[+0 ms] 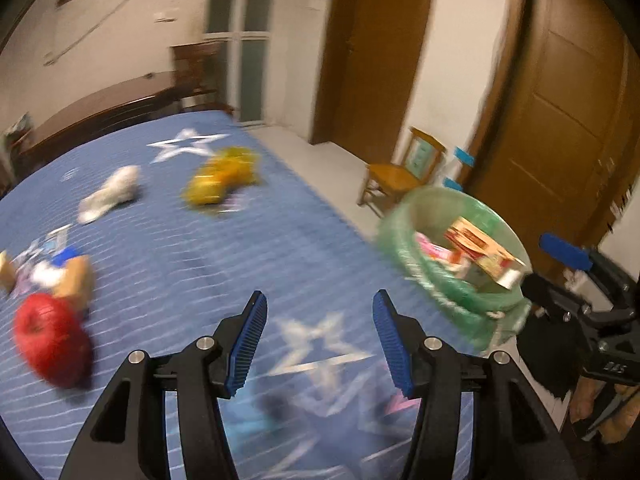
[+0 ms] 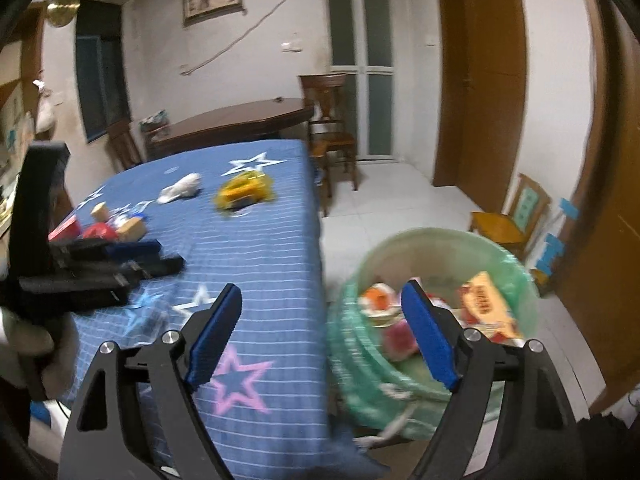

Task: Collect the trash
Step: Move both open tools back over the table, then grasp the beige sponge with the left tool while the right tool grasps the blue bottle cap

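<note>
A: Claw status?
B: Left gripper [image 1: 320,344] jaws apart, nothing between them, over the blue star cloth [image 1: 208,256]. Right gripper [image 2: 320,340] wide apart, empty, straddling the table edge and the bin [image 2: 516,268].
A: Trash?
B: Wrappers sit in the green-lined bin beside the table. On the cloth: yellow bag [image 1: 220,180], white wad [image 1: 110,194], red apple [image 1: 52,340]. All blurred.

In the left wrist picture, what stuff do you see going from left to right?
Red apple → white crumpled tissue → yellow wrapper → small wooden chair → green-lined trash bin → the other tool at the right edge.
</note>
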`<control>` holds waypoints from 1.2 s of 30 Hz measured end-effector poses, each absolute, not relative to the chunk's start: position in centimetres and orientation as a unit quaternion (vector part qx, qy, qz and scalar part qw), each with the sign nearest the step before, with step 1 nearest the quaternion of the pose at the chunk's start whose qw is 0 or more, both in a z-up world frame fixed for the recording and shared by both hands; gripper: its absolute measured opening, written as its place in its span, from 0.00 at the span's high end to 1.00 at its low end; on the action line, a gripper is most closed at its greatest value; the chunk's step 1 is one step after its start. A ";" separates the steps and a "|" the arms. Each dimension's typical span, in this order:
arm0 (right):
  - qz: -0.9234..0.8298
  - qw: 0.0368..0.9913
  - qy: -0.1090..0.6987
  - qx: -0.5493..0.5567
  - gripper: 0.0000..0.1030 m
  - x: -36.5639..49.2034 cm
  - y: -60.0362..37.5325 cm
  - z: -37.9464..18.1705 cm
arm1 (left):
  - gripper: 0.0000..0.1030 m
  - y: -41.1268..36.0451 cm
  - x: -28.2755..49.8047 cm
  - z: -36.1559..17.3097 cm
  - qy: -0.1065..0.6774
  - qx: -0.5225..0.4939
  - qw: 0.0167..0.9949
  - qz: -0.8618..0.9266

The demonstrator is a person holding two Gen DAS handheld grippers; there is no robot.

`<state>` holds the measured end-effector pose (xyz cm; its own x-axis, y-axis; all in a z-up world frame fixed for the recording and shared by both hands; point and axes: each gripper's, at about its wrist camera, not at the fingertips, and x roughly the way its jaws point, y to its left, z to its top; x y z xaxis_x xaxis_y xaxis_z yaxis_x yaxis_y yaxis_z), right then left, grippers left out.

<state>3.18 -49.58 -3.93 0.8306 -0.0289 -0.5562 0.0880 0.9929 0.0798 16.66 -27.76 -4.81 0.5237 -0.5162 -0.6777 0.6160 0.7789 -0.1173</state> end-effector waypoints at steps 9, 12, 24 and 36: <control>0.039 0.949 0.312 0.039 0.24 6.6 -44.0 -4.3 | 0.38 -6.5 24.0 -1.6 0.345 -0.027 0.926 -0.148; 0.055 0.945 0.319 0.047 0.24 7.7 -43.2 -4.6 | 0.38 -1.3 27.3 -2.1 0.368 -0.044 0.923 -0.101; 0.115 0.926 0.353 0.067 0.24 13.6 -39.0 -6.7 | 0.44 -1.3 37.0 -7.1 0.529 -0.056 0.818 -0.216; 0.136 0.917 0.368 0.068 0.24 16.2 -37.6 -7.8 | 0.27 5.2 37.7 -2.5 0.420 -0.079 0.901 -0.077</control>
<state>16.24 -37.62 -7.81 0.6926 0.2990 -0.6564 -0.1989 0.9539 0.2248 37.75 5.18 -2.52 0.6357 -0.2048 -0.7443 0.0720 0.9757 -0.2069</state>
